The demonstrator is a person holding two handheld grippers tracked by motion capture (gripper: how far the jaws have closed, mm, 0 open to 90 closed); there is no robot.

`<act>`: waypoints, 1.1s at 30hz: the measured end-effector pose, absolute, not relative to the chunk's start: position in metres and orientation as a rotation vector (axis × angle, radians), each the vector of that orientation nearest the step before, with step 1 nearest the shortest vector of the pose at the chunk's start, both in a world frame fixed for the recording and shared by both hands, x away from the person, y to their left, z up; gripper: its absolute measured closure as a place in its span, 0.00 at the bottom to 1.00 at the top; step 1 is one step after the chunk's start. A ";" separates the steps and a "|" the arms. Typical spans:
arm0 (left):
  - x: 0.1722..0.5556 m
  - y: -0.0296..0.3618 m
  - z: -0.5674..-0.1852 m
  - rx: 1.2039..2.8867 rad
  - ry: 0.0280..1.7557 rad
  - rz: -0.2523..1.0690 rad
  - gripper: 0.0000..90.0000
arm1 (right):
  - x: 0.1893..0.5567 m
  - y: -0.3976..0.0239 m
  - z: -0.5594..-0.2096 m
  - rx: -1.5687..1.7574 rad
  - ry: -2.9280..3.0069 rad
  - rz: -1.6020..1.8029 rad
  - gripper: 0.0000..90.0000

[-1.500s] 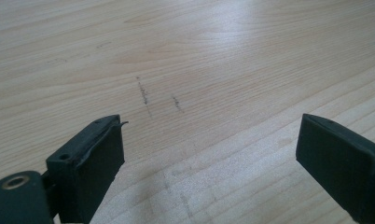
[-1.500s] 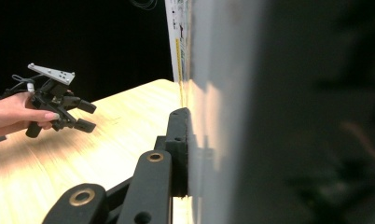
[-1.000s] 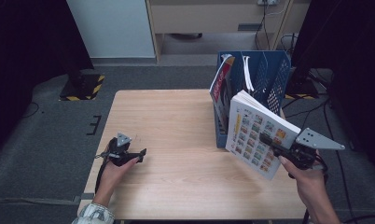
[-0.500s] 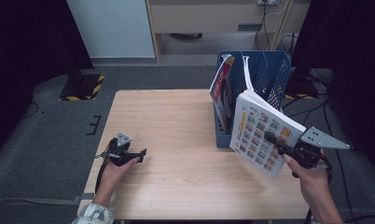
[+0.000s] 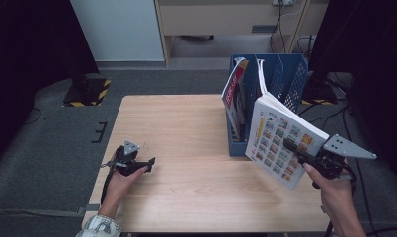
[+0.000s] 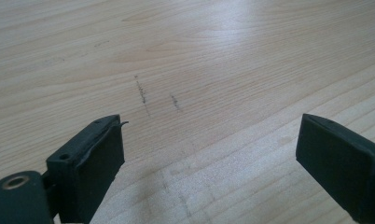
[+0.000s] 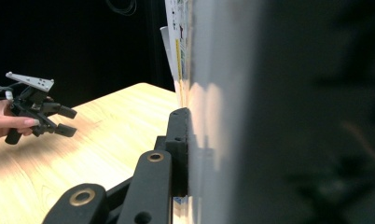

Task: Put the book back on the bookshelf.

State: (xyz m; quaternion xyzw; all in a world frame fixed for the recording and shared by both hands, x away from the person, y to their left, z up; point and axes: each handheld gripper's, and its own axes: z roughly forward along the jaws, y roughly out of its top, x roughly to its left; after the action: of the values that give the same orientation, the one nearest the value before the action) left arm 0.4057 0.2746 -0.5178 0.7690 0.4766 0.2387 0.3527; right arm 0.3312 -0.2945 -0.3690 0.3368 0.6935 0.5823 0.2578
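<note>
**Book held tilted over the table's right side, beside the file rack**

The book (image 5: 281,143), a thick volume with a cover of small coloured pictures, was off the table, tilted, its upper end leaning against the blue file rack (image 5: 290,74) and its lower end toward you. Your right gripper (image 5: 291,147) was clamped on its lower part: in the right gripper view one black jaw lay flat against the cover (image 7: 195,140), the other hidden behind the pages. A red-and-white magazine (image 5: 234,91) stood in the rack's left compartment. Your left gripper (image 5: 146,163) rested low on the wooden table (image 5: 186,128) near its left edge, well apart from the book. In the left gripper view its jaws stood wide apart with nothing but bare wood and a few dark scuff marks (image 6: 141,91) between them.
</note>
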 end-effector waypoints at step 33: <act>0.405 0.273 -0.517 1.997 1.226 0.622 0.08 | 0.350 -0.328 -0.321 1.016 1.753 1.535 0.82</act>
State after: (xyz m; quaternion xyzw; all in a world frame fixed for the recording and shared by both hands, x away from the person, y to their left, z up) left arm 0.4053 0.2735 -0.5171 0.7714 0.4734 0.2403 0.3508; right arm 0.3501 -0.3279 -0.3210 0.3820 0.6590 0.5768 0.2952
